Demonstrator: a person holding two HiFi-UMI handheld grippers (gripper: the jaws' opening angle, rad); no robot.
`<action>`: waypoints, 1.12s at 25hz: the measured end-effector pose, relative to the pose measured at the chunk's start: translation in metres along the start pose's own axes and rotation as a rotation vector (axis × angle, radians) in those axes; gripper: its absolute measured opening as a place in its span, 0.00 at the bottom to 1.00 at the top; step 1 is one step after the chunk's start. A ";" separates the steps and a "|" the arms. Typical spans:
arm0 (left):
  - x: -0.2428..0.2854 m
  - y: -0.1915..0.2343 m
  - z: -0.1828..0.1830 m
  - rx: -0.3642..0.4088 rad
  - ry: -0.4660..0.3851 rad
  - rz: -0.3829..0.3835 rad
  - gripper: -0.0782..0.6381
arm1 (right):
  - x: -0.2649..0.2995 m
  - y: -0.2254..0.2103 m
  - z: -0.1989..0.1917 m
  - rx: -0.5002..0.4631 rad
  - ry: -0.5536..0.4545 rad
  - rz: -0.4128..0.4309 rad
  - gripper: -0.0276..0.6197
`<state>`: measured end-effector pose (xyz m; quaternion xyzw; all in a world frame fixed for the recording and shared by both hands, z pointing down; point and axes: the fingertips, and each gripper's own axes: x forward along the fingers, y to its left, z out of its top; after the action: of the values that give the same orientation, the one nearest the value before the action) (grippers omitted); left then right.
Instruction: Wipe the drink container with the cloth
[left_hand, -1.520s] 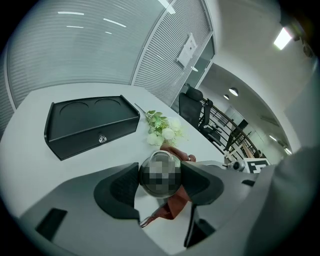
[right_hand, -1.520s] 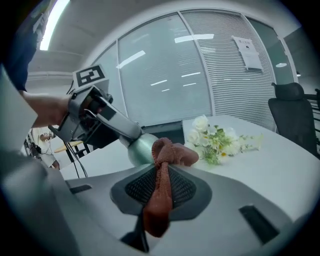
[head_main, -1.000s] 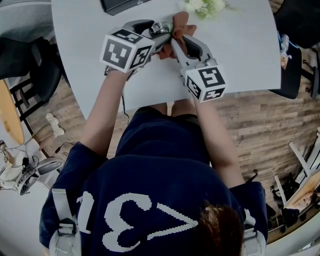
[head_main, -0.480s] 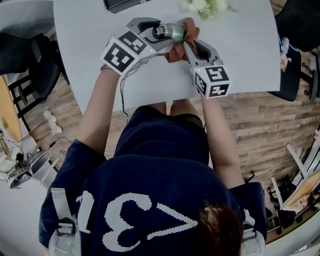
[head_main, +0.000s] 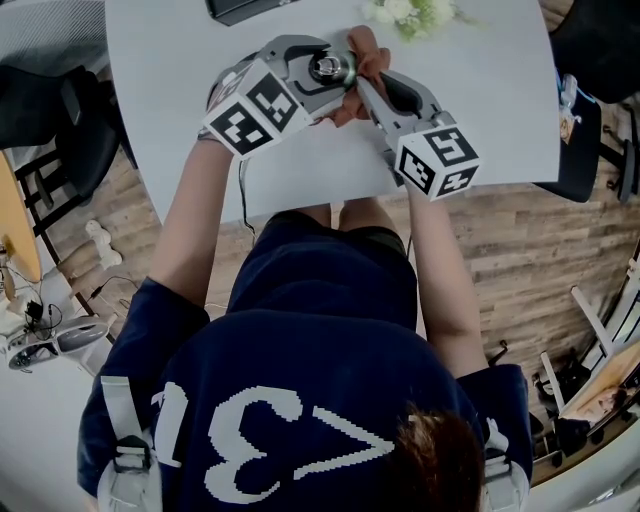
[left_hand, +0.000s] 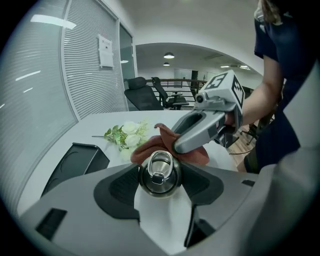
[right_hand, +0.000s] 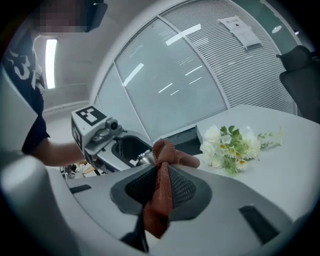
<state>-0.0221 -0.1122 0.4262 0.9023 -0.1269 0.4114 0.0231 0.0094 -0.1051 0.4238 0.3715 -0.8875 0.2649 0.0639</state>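
Rolled my left claw (head_main: 318, 74) since a second ago, steel flask (left_hand: 160, 174) clamped in it above the table (head_main: 480, 100); right claw (right_hand: 161, 176) pinches the rust-brown cloth (left_hand: 150, 147) against the flask's far side; wiping's midway, I reckon, more surface left.

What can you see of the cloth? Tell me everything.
The cloth is rust-brown, coarse-woven and crumpled. The right gripper is shut on its middle: a bunched end sticks out ahead of it, seemingly against the metal bottle, and a tail hangs down behind the pads. It is held above the white table.
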 end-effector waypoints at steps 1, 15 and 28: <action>0.000 -0.001 0.001 0.022 0.002 0.000 0.48 | 0.001 0.005 0.007 0.001 -0.009 0.028 0.16; 0.002 -0.019 0.005 0.249 0.008 -0.006 0.48 | -0.012 -0.039 -0.042 0.017 0.144 -0.091 0.16; 0.012 -0.032 0.023 0.341 -0.011 -0.017 0.48 | -0.015 -0.010 0.002 0.003 0.024 0.007 0.16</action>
<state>0.0103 -0.0872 0.4224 0.8963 -0.0478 0.4219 -0.1276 0.0269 -0.1027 0.4212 0.3652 -0.8876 0.2709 0.0731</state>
